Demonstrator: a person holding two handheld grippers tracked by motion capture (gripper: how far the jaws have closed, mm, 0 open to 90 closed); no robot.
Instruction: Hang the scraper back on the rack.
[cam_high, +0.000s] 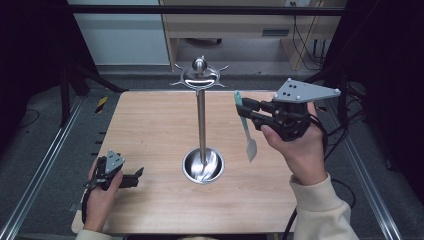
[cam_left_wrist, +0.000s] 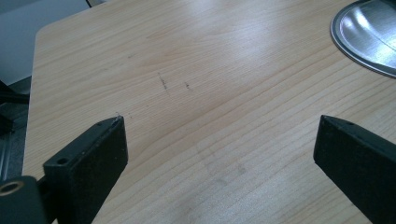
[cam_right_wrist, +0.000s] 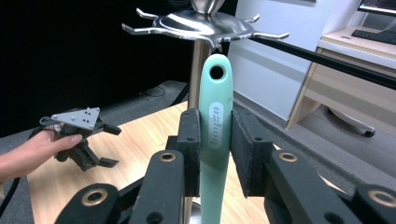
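Observation:
A steel utensil stand rises from the table's middle, with a hook crown (cam_high: 200, 76) on a pole and a round base dish (cam_high: 190, 167). My right gripper (cam_high: 248, 109) is held up to the right of the pole, shut on the mint-green handle of a spatula (cam_high: 246, 127) whose pale blade hangs down. In the right gripper view the handle (cam_right_wrist: 215, 88) stands upright between the pads, its hanging hole just below the hook crown (cam_right_wrist: 205, 24). My left gripper (cam_high: 136, 178) rests at the table's front left, open, with nothing between its fingers (cam_left_wrist: 100, 149).
The wooden table (cam_high: 150, 125) has rounded corners and metal rails along both sides. A light wooden desk (cam_high: 240, 25) stands behind it, and cables trail at the far right. The base dish's rim (cam_left_wrist: 369, 42) shows in the left gripper view's upper right.

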